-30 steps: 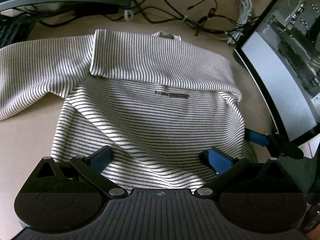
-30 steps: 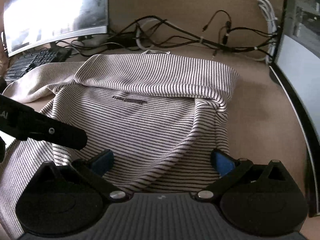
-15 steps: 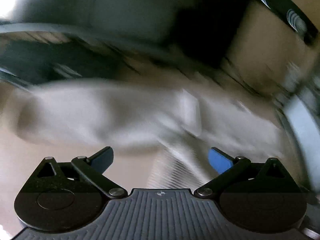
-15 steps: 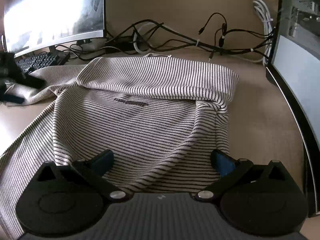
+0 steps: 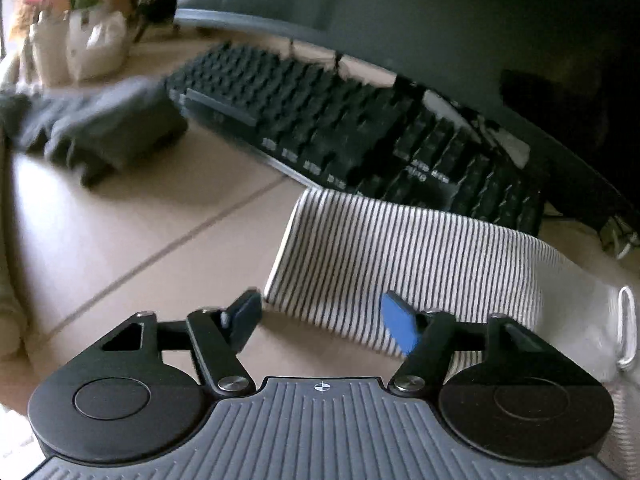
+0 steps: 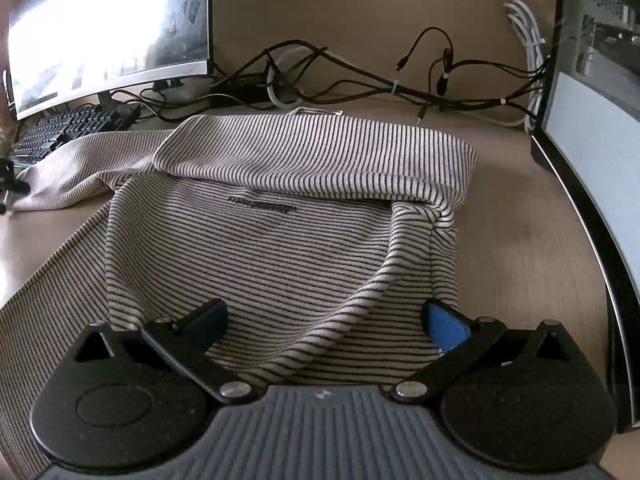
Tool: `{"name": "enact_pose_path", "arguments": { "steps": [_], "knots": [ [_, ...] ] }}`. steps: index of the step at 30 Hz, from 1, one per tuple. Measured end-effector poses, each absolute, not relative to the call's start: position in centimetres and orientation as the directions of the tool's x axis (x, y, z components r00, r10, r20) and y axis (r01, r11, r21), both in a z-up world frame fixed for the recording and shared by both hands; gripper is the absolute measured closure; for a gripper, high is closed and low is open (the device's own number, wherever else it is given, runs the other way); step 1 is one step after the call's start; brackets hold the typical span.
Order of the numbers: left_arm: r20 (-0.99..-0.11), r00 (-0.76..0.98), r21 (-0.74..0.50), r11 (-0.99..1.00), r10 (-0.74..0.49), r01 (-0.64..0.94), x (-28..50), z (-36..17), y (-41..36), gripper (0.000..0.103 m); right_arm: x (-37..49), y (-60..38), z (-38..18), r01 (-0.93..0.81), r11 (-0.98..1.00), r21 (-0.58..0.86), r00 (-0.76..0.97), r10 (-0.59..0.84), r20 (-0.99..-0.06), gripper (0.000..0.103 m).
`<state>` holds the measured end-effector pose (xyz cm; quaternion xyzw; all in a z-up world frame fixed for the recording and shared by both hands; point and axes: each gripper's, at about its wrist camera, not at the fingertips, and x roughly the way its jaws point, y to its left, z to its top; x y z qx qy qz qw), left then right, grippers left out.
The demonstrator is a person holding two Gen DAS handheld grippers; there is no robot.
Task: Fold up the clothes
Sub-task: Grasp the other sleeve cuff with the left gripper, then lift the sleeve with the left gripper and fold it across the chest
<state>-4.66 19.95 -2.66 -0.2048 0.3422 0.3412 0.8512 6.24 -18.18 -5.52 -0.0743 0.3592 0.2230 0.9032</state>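
The striped shirt (image 6: pixel 280 240) lies on the worktop (image 6: pixel 520 240), top edge already folded. The left gripper (image 5: pixel 324 320), fingers closing around the sleeve (image 5: pixel 400 252) end, must pinch it and fold inward. The right gripper (image 6: pixel 326 320) hovers wide, empty.

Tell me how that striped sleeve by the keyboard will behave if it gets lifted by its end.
The striped sleeve will probably droop: its shirt already lies in soft folds. It looks thin and light. Lifted high, it may drag the body along, being attached.
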Motion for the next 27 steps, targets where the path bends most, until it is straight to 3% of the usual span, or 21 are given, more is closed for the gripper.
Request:
{"name": "enact_pose_path", "arguments": {
  "steps": [2, 5, 8, 9, 12, 16, 19, 27],
  "knots": [
    [-0.721, 0.525, -0.077, 0.701, 0.452, -0.709, -4.1, -2.7, 19.6, 0.029, 6.3, -18.0, -5.5, -0.456, 0.890, 0.020, 0.640, 0.343, -0.687, 0.000],
    [-0.717, 0.528, -0.051, 0.721, 0.455, -0.691, -3.4, -2.7, 19.5, 0.069, 6.8, -18.3, -5.3, -0.472, 0.881, 0.044, 0.618, 0.366, -0.696, 0.000],
    [-0.708, 0.540, -0.035, 0.741, 0.455, -0.671, -3.2, -2.1, 19.6, 0.080, 7.3, -20.4, -4.3, -0.417, 0.880, 0.228, 0.580, 0.451, -0.678, 0.000],
    [-0.700, 0.540, -0.014, 0.746, 0.468, -0.665, -3.3, -1.7, 19.4, 0.091, 7.3, -21.4, -3.8, -0.374, 0.871, 0.320, 0.575, 0.488, -0.657, 0.000],
    [-0.664, 0.562, 0.019, 0.762, 0.493, -0.647, -3.7, 0.6, 18.6, 0.096, 5.7, -23.9, -0.9, -0.312, 0.740, 0.596, 0.568, 0.648, -0.507, 0.000],
    [-0.580, 0.626, 0.065, 0.796, 0.521, -0.602, -3.7, 4.9, 16.7, 0.096, 2.7, -23.5, 3.0, -0.416, 0.661, 0.624, 0.606, 0.713, -0.352, 0.000],
    [-0.539, 0.656, 0.077, 0.806, 0.529, -0.587, -3.7, 7.4, 15.6, 0.096, 1.8, -22.4, 3.0, -0.448, 0.652, 0.612, 0.601, 0.726, -0.333, 0.000],
    [-0.424, 0.762, 0.093, 0.860, 0.490, -0.502, -4.0, 11.6, 11.1, 0.096, 1.6, -21.3, 0.9, -0.428, 0.636, 0.642, 0.531, 0.752, -0.391, 0.000]
  ]
}}
